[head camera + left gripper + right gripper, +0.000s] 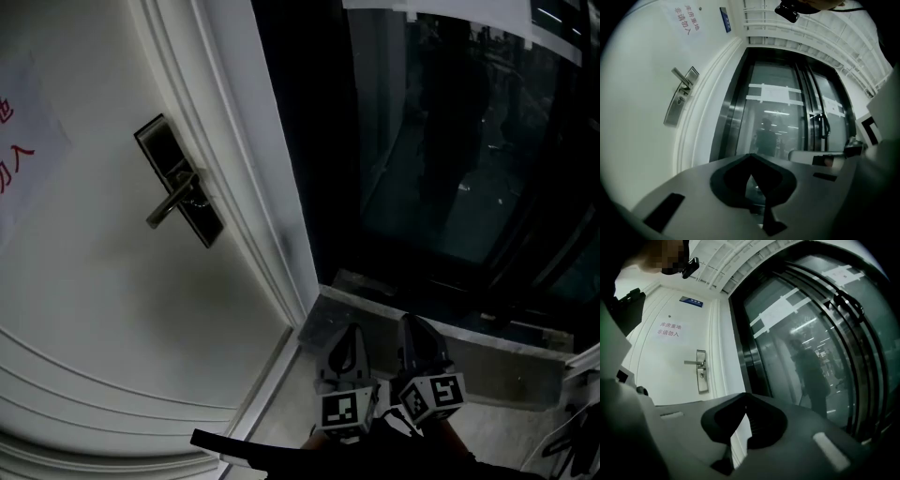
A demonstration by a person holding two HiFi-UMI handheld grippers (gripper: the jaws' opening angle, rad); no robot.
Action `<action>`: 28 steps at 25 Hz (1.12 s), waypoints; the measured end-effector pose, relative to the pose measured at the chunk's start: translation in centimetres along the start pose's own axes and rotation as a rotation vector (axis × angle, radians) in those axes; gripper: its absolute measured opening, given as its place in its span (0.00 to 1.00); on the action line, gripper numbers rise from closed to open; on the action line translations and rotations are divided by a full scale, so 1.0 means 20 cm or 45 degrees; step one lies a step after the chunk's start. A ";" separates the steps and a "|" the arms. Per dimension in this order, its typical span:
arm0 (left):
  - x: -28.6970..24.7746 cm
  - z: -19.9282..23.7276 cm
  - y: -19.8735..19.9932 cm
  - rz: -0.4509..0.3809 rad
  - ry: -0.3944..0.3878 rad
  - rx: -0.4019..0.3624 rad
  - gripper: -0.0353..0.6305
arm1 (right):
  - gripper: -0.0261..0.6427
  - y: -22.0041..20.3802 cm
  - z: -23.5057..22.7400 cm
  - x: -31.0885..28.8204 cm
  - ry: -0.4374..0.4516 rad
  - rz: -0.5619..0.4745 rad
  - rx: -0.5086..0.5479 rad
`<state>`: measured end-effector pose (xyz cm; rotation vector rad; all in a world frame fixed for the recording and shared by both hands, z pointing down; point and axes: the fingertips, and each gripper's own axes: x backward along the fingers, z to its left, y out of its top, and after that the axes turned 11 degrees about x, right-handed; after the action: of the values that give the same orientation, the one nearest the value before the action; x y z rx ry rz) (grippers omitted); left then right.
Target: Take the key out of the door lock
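Waiting at the approach stage, apparently: left gripper and right gripper hang bottom centre, jaws closed, empty. Key sits in the lock, upper left, well apart. Next move likely needs reaching, opening.

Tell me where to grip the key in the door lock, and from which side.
Probably pinch the key by its protruding head, straight on and from just below the lever handle, which sits right above it on the lock plate.

L gripper & R gripper: grey bodies, black jaws, cubes w/ b&w square markers.
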<state>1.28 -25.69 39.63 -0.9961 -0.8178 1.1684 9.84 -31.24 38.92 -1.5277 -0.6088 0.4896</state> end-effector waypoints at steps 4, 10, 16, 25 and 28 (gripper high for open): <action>-0.02 0.17 0.05 -0.050 0.180 0.007 0.05 | 0.04 -0.04 0.11 -0.18 0.200 0.017 0.015; 0.03 0.37 0.09 -0.123 0.416 0.017 0.05 | 0.04 -0.05 0.33 -0.33 0.481 0.007 0.029; 0.12 0.49 0.09 -0.185 0.574 0.037 0.05 | 0.04 -0.07 0.49 -0.40 0.670 -0.010 0.017; 0.28 0.74 0.20 -0.260 0.774 0.031 0.05 | 0.04 -0.08 0.83 -0.51 0.891 -0.027 -0.017; 0.30 0.85 0.25 -0.274 0.809 0.022 0.05 | 0.04 -0.06 0.94 -0.57 0.930 -0.061 -0.020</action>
<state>-14.60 -16.05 41.15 -1.1453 -0.3888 0.6122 -11.04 -24.30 38.52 -1.5660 -0.0770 -0.1253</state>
